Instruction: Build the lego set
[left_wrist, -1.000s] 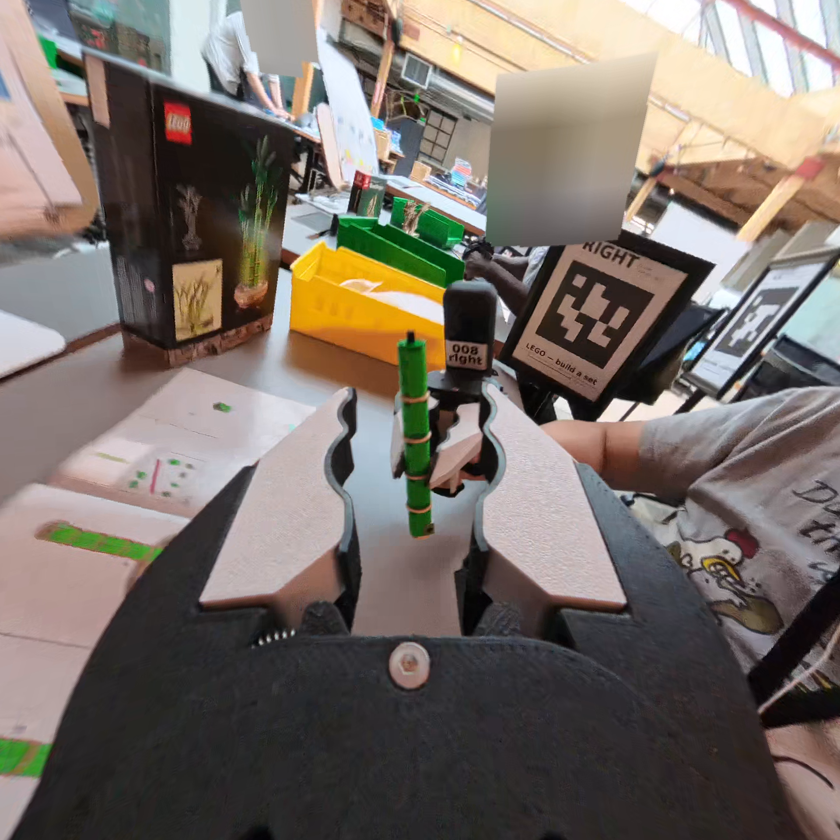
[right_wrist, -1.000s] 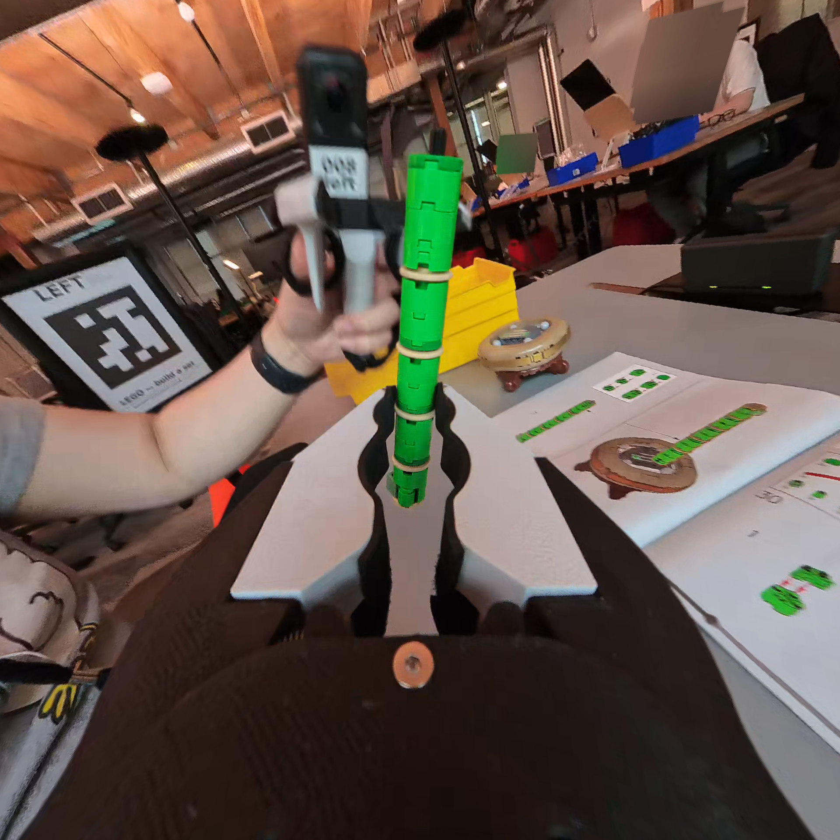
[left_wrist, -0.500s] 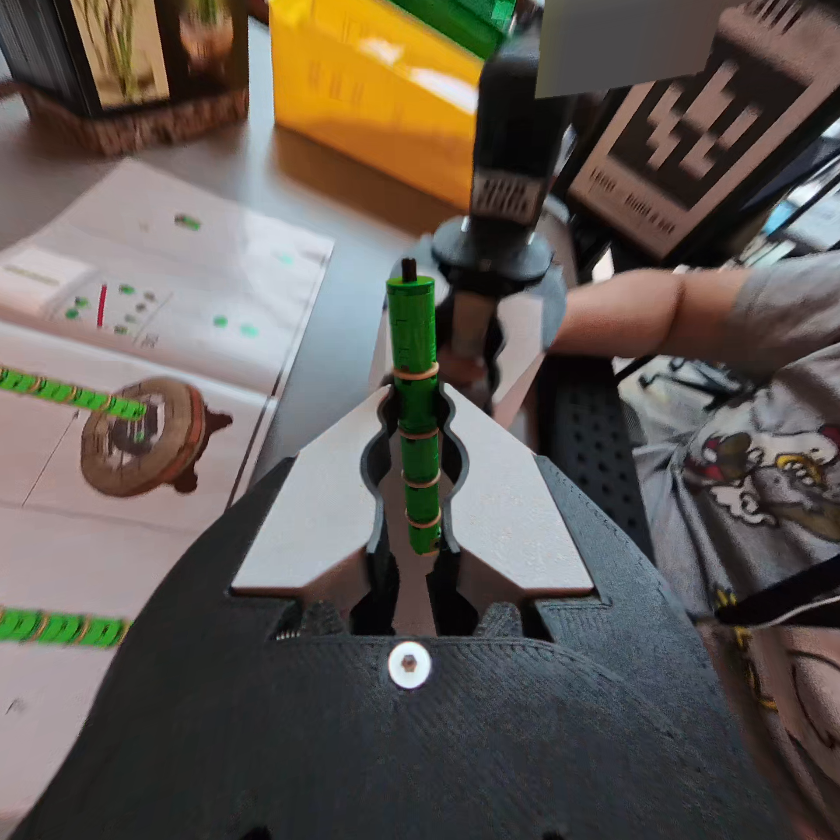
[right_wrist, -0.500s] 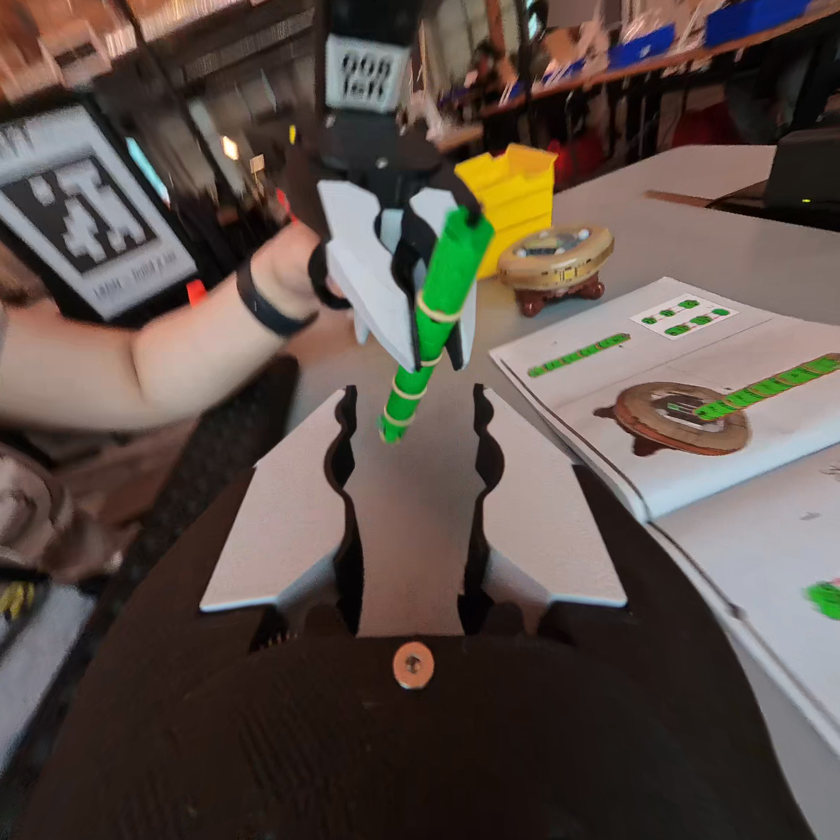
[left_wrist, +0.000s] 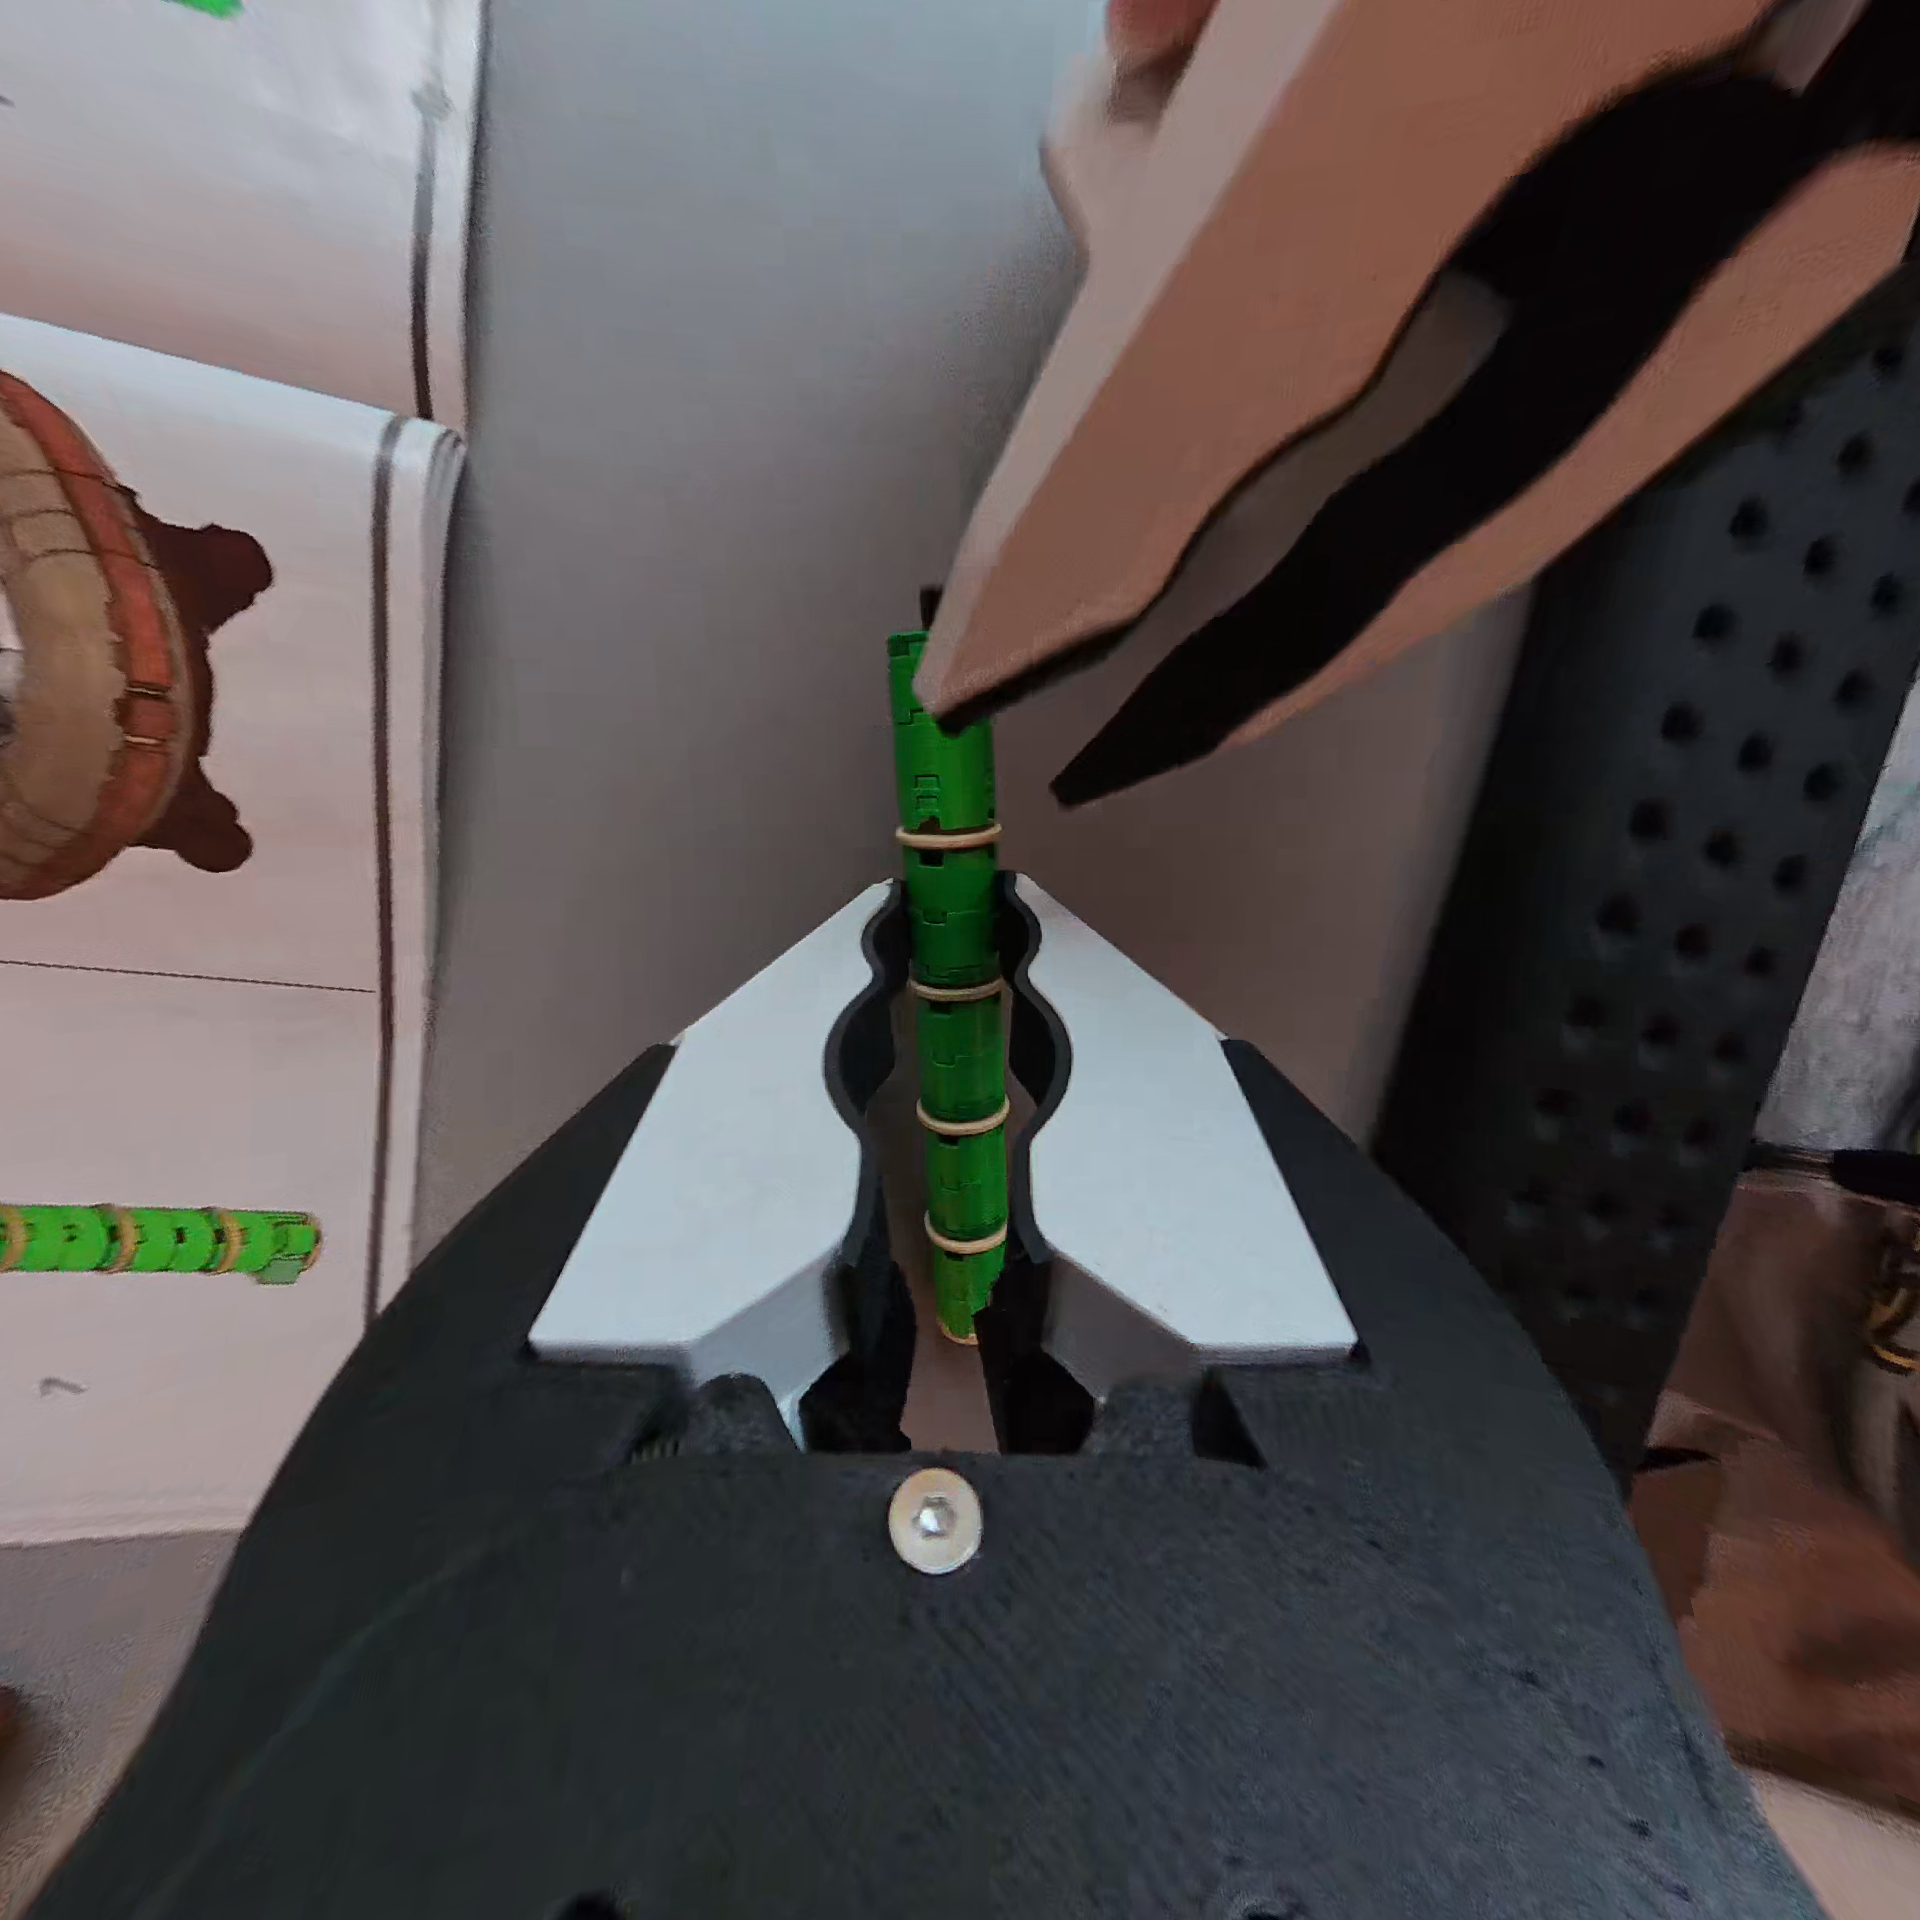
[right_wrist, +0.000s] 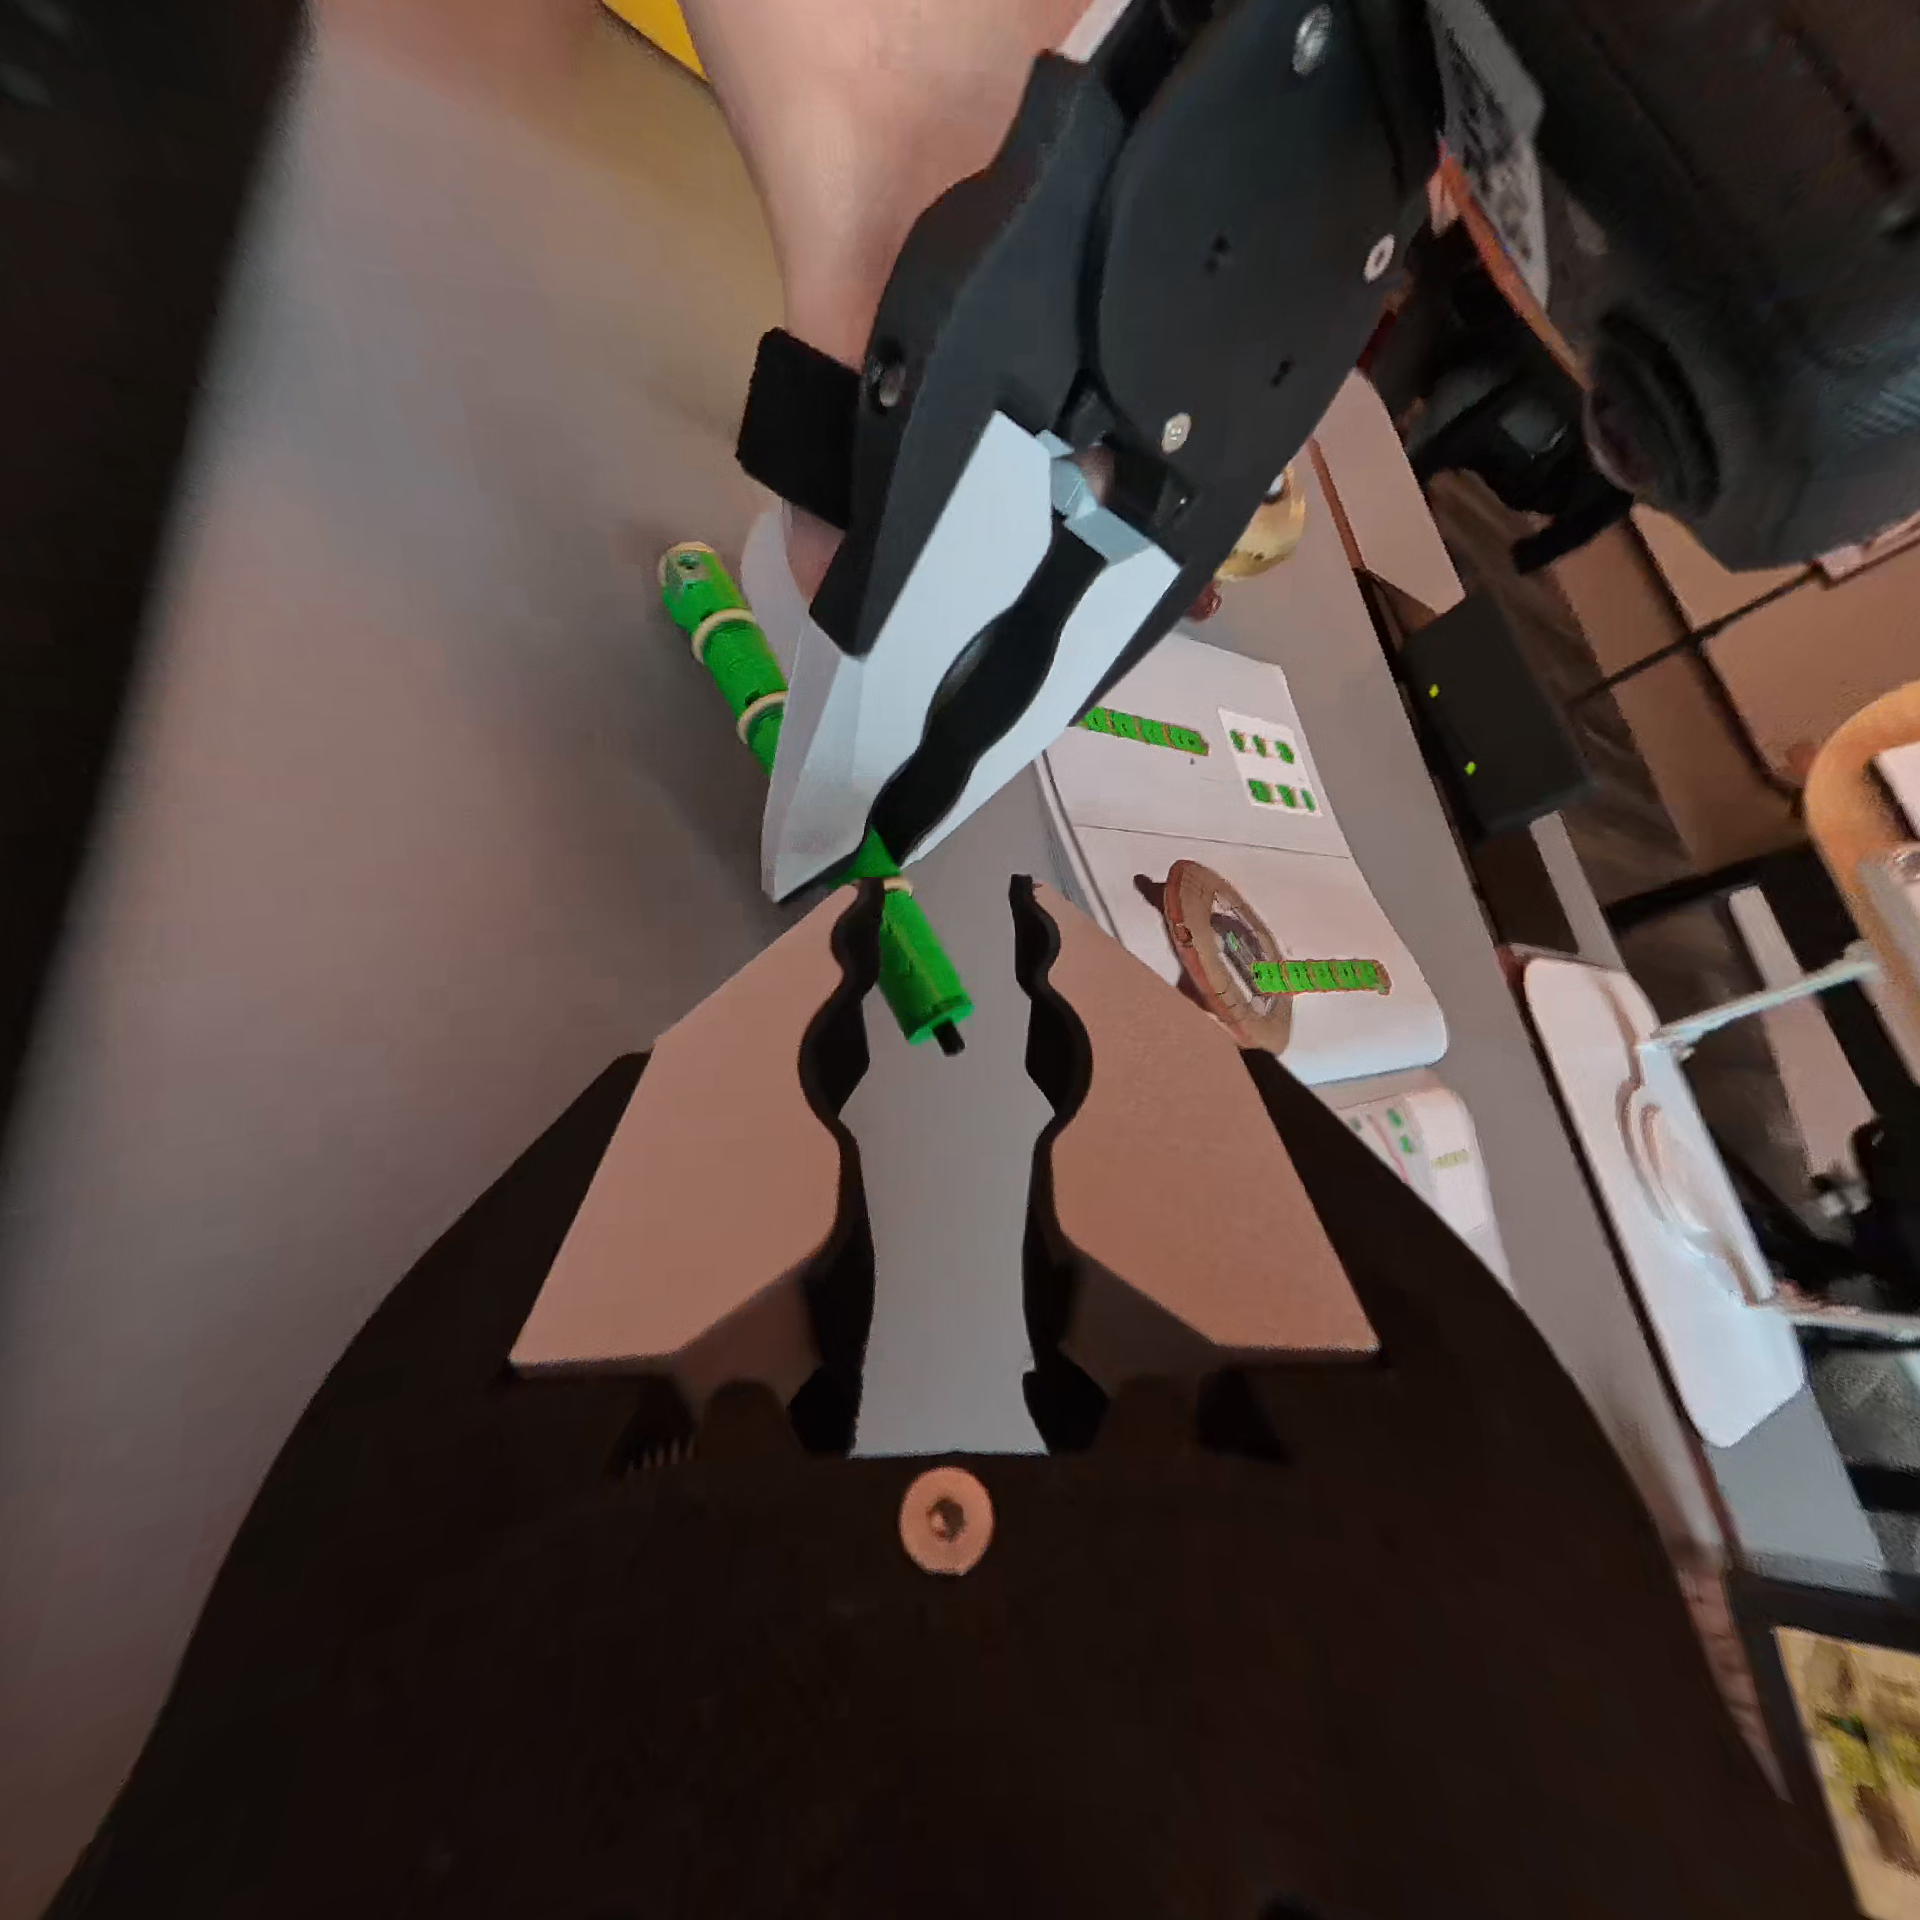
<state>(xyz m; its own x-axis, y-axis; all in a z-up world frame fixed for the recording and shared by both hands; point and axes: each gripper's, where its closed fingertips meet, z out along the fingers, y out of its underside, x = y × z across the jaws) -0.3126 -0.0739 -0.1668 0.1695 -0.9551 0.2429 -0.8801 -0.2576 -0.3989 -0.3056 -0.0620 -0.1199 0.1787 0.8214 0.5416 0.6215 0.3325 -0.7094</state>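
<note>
Your left gripper (left_wrist: 951, 899) is clamped on the green stalk (left_wrist: 948, 997), a rod of stacked green segments ringed with tan bands. In the left wrist view the stalk runs straight along the slot between the two pale fingers (left_wrist: 748, 1153), its near end down by the finger roots and its far end sticking out past the tips. A thin dark pin shows at that far end in the right wrist view.

Your right gripper (right_wrist: 930, 899) holds nothing. Its jaws stand apart with a clear gap, and the pin end of the stalk (right_wrist: 914, 977) lies in that gap, close to the left finger (right_wrist: 717, 1174); whether it touches is hard to tell. In the left wrist view, the right gripper (left_wrist: 997, 743) comes in from the upper right, blurred, with one fingertip right at the stalk's far end.

In the right wrist view, your left gripper (right_wrist: 831, 883) points down toward the right one, tips nearly meeting it, with the stalk passing through and out behind. A hand (right_wrist: 862, 145) grips it from above.

Beyond both grippers lies the grey table (left_wrist: 727, 416). To the left of your left gripper, and to the right of your right one, an open booklet (right_wrist: 1226, 831) shows a round brown base and green stalks. A black box (right_wrist: 1496, 727) with small green lights sits further right.
</note>
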